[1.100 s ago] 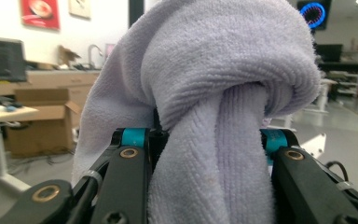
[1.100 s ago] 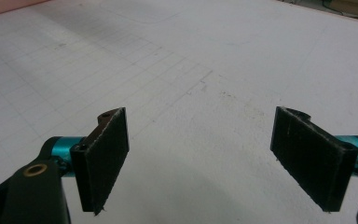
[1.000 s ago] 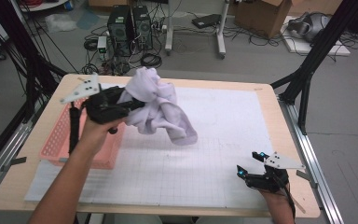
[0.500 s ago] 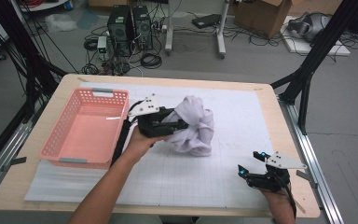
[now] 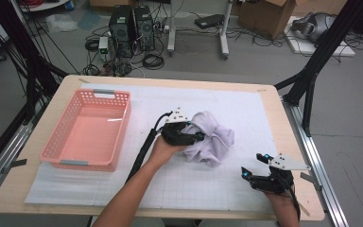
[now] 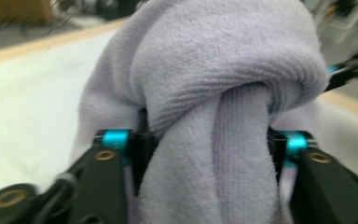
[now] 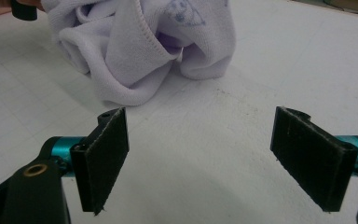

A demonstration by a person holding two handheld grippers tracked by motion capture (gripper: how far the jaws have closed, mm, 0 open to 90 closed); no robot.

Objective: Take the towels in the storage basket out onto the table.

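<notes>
While the left claw (image 5: 199,137) has just been opening with the lilac towel (image 5: 211,142) between its jaws, let the cloth drop fully onto the counter (image 5: 246,109) — then pull back slowly. The right claw (image 5: 254,165) waits, released and empty.

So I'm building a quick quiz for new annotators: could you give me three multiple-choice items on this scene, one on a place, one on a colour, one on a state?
1. Where does the crumpled towel lie?
A. in the basket
B. on the white mat, right of the basket
C. on the floor

2. What colour is the basket?
A. pink
B. blue
C. green

3. How do the jaws of the right claw stand?
A. clamped on the towel
B. shut on nothing
C. wide apart with nothing between them

Answers:
1 B, the high view shows it on the white mat beside the basket.
2 A, its mesh walls are pink.
3 C, the right gripper view shows bare mat between both pads.
</notes>
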